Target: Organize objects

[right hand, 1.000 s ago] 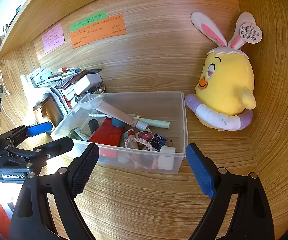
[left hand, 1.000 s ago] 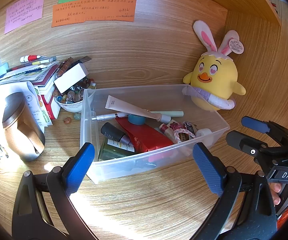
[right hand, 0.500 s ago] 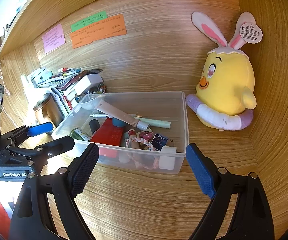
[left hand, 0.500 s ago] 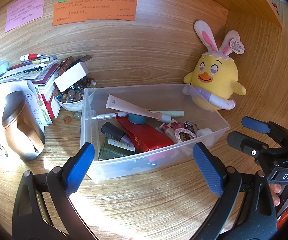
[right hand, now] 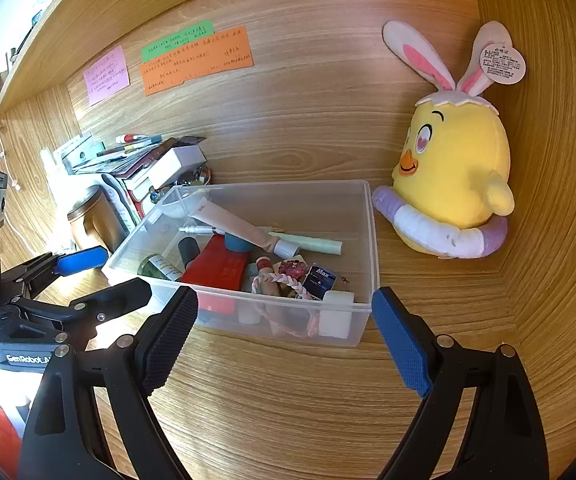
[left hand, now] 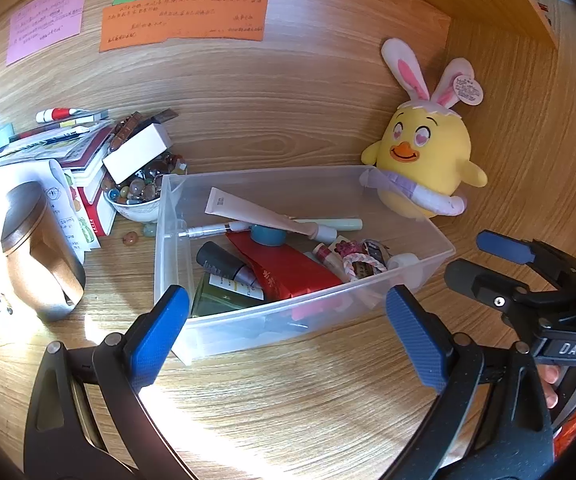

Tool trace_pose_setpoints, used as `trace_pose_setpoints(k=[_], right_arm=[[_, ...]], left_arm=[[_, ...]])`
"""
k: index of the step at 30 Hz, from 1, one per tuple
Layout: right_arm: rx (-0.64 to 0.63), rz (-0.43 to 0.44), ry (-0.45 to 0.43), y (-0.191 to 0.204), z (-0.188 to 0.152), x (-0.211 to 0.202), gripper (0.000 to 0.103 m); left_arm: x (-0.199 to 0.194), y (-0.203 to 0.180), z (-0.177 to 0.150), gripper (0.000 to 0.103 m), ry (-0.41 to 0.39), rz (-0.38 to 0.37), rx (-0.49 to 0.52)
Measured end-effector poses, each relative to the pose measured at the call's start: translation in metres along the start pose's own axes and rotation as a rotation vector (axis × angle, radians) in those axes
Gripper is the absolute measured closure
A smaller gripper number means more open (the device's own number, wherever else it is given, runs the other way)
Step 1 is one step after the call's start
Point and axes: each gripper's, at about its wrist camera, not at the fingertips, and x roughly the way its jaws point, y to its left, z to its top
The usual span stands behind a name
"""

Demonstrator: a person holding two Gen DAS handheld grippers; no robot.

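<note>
Both my grippers hover in front of the clear bin, holding nothing.

Left wrist view: my left gripper (left hand: 288, 332) is spread wide just short of the clear bin (left hand: 368, 292); a red pouch (left hand: 288, 272) lies inside, a plush chick (left hand: 424, 168) touches its far right corner. Right wrist view: my right gripper (right hand: 284, 340) is spread too, near the bin's front wall; a pink tube (right hand: 236, 226) lies inside.

Left wrist view sits low and close at the near-left corner of the clear plastic bin (left hand: 368, 308), tilted down and facing the back wall. Right wrist view sits just as close at the bin's (right hand: 352, 320) near-right corner, angled down the same way. Both share the bin, the plush chick (left hand: 424, 168) (right hand: 456, 176) right of it, and the sticky notes (left hand: 184, 20) (right hand: 196, 60) above it.
</note>
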Motion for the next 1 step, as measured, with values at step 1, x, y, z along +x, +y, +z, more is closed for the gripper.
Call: trace_pose_setpoints(k=[1], right_arm=[[-0.001,-0.001,0.001,0.0003,-0.0002,0.0002,0.016]], left_arm=[[-0.0008,-0.0002,-0.0001,0.002,-0.002,0.001,0.003]])
